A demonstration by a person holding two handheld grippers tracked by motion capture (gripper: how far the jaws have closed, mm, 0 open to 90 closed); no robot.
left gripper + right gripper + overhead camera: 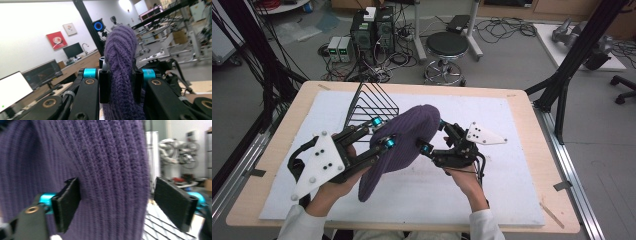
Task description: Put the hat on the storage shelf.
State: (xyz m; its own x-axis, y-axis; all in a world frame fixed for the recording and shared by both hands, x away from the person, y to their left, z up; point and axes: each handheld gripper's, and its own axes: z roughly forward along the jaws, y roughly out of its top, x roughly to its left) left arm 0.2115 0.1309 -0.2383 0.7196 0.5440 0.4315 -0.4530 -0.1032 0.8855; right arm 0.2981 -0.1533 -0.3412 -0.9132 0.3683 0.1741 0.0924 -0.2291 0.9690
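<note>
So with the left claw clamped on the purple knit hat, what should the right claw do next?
Probably close the right claw on the purple knit hat: its pads stand open either side of a fold, while the left claw pinches the hat above the table.

Readable text: I find none on my grippers or the table.
Red wall picture (56, 40): no legible lettering.

Purple ribbed knit on the hat (404, 142). Black wire on the basket (372, 102). White on the mat (512, 195), pale wood on the table (542, 165). Black jaws with turquoise joints on both grippers.
</note>
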